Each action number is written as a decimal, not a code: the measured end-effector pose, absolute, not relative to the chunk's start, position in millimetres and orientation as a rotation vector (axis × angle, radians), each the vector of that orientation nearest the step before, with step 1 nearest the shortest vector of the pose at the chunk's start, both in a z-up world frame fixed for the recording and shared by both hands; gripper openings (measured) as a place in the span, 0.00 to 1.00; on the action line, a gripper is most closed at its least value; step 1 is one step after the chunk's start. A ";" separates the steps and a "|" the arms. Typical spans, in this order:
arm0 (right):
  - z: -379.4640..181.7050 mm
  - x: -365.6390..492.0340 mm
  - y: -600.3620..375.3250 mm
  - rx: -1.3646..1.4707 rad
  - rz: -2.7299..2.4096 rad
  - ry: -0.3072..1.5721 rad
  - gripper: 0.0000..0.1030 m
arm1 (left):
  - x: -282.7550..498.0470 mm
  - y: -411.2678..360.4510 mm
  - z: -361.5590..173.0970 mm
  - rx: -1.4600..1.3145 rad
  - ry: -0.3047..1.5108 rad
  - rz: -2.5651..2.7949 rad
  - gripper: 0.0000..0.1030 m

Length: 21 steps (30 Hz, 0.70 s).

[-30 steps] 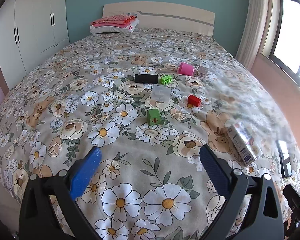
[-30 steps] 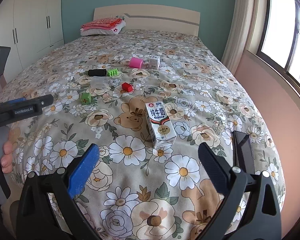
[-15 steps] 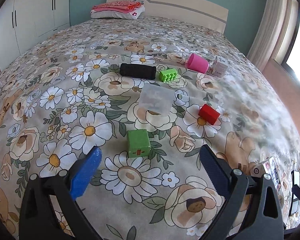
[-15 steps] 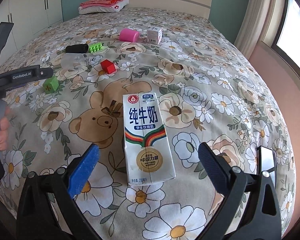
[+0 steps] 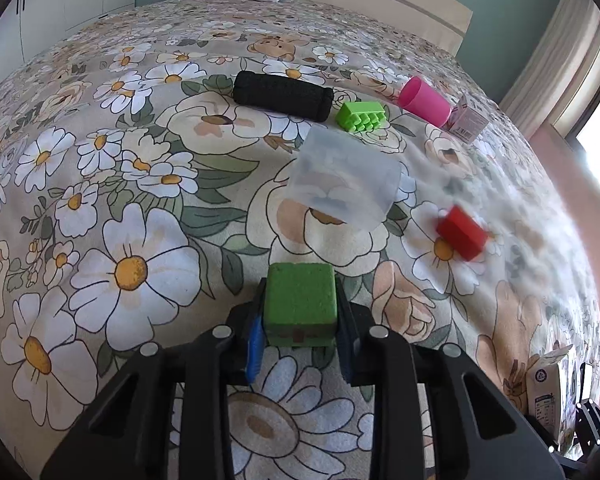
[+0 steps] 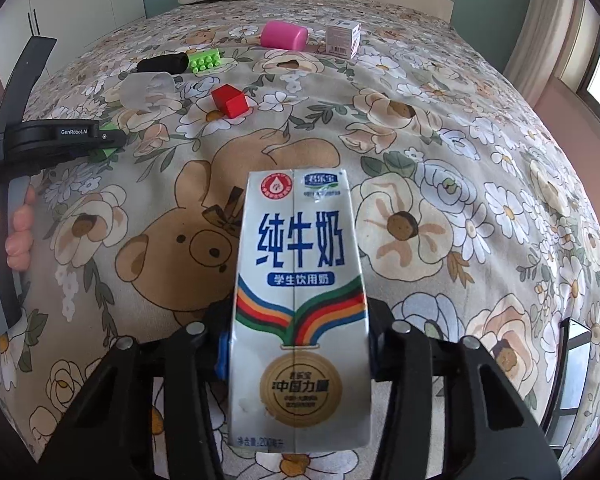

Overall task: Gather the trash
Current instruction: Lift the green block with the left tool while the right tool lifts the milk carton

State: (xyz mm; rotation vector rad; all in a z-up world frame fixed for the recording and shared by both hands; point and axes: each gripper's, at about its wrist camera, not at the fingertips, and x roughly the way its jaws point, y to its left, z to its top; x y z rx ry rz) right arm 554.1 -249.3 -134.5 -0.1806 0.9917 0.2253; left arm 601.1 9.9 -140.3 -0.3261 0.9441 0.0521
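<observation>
My left gripper (image 5: 300,332) is shut on a green cube (image 5: 300,300) that rests on the flowered bedspread (image 5: 132,208). My right gripper (image 6: 296,348) is shut on a white milk carton (image 6: 298,300) with blue Chinese lettering, lying flat on the bed. The carton also shows at the far right of the left wrist view (image 5: 546,392). The left gripper's body (image 6: 52,140) shows at the left of the right wrist view, over the green cube (image 6: 107,151).
Beyond lie a clear plastic cup (image 5: 344,180), a red block (image 5: 460,232), a green toy brick (image 5: 362,116), a black roll (image 5: 284,95), a pink cup (image 5: 424,101) and a small pink box (image 5: 468,122). A phone (image 6: 580,360) lies by the bed's right edge.
Both grippers moved forward and down and closed. The left one took hold of the green cube, the right one the milk carton.
</observation>
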 end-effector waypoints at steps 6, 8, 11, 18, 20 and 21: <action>-128.8 546.4 -252.4 -0.169 0.220 0.988 0.47 | 595.4 10.5 -132.7 -0.328 0.942 0.038 0.31; -123.0 542.4 -254.3 -0.161 0.214 0.983 0.47 | 590.0 10.8 -124.0 -0.318 0.931 0.036 0.31; -107.8 535.5 -255.6 -0.150 0.209 0.968 0.47 | 579.4 11.2 -103.8 -0.295 0.907 0.033 0.31; -48.6 504.6 -250.1 -0.138 0.202 0.886 0.47 | 539.3 19.5 -38.1 -0.236 0.826 0.043 0.31; -28.0 491.6 -246.5 -0.136 0.203 0.858 0.47 | 523.8 23.3 -16.0 -0.228 0.796 0.043 0.31; -17.0 484.2 -244.2 -0.137 0.205 0.844 0.47 | 514.9 25.3 -4.8 -0.223 0.780 0.044 0.31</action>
